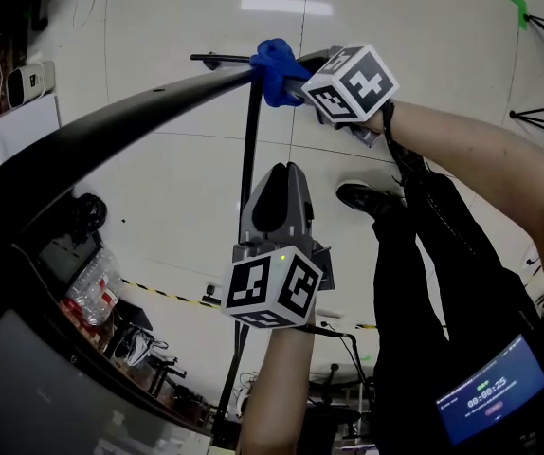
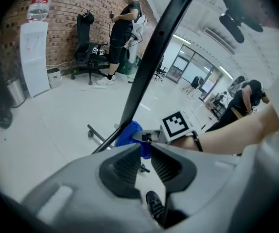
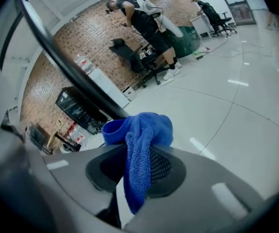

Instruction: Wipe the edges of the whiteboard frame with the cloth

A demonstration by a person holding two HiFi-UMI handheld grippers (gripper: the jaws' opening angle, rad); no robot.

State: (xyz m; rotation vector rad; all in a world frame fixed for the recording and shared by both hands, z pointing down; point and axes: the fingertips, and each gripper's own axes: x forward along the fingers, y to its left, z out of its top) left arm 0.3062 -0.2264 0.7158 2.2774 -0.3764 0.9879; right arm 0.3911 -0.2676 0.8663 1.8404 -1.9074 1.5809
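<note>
The whiteboard frame's edge (image 1: pixel 111 126) runs as a dark bar from lower left to upper middle of the head view. A blue cloth (image 1: pixel 277 69) is bunched against the bar near its far end, and my right gripper (image 1: pixel 293 85) is shut on it. In the right gripper view the cloth (image 3: pixel 139 130) hangs between the jaws and touches the bar (image 3: pixel 66 72). My left gripper (image 1: pixel 283 171) hovers lower, beside the stand's pole, jaws together and empty. From the left gripper (image 2: pixel 144 166) view, the cloth (image 2: pixel 130 132) lies ahead on the bar (image 2: pixel 149 67).
The stand's thin pole (image 1: pixel 249 140) and its foot bar (image 1: pixel 220 60) lie below. A shoe (image 1: pixel 362 197) is on the tiled floor. Water bottles (image 1: pixel 92 287) and clutter sit lower left. A person (image 2: pixel 122 28) stands by an office chair; a water dispenser (image 2: pixel 32 57) stands against the brick wall.
</note>
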